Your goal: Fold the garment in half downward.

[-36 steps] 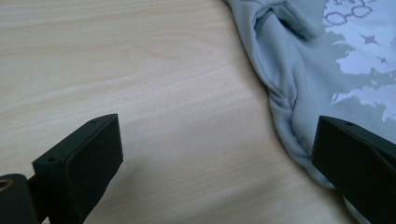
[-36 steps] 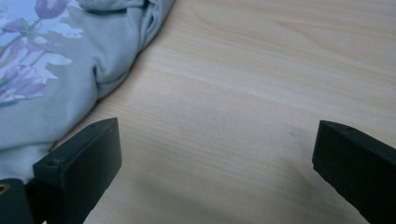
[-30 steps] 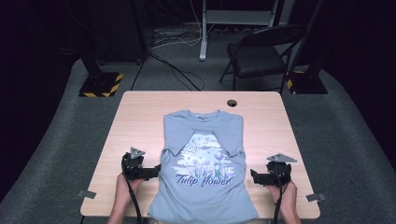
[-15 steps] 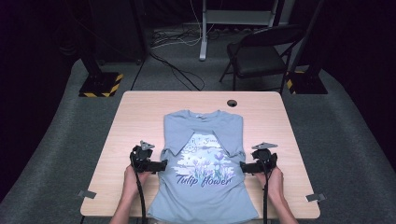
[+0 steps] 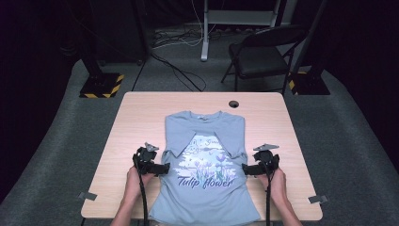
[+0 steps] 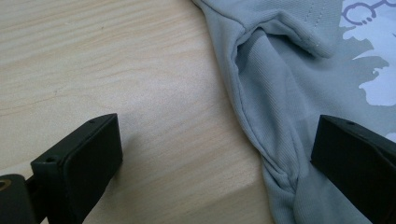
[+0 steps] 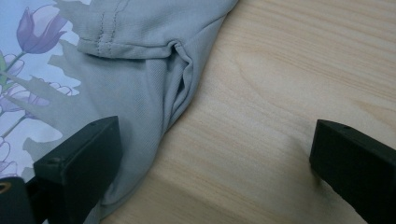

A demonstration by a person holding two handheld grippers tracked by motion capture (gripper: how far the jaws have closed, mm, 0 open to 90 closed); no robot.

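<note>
From above, the grey-blue cotton T-shirt with a tulip print (image 5: 205, 165) lies flat on the pale wooden bench (image 5: 141, 117), collar away, long axis running front to back. The left claw (image 5: 165, 168) and right claw (image 5: 244, 169) flank its side edges. In the left claw's view, jaws stand apart astride the side seam (image 6: 261, 140), perhaps touching cloth. In the right claw's view, jaws likewise gape over the opposite edge (image 7: 177, 112).

Dim room beyond the wooden table (image 5: 141, 117): grey carpet (image 5: 56, 155), black folding chair (image 5: 263, 52), floor cables (image 5: 174, 66).

Bare table (image 5: 141, 122) around shirt (image 5: 207, 141)
</note>
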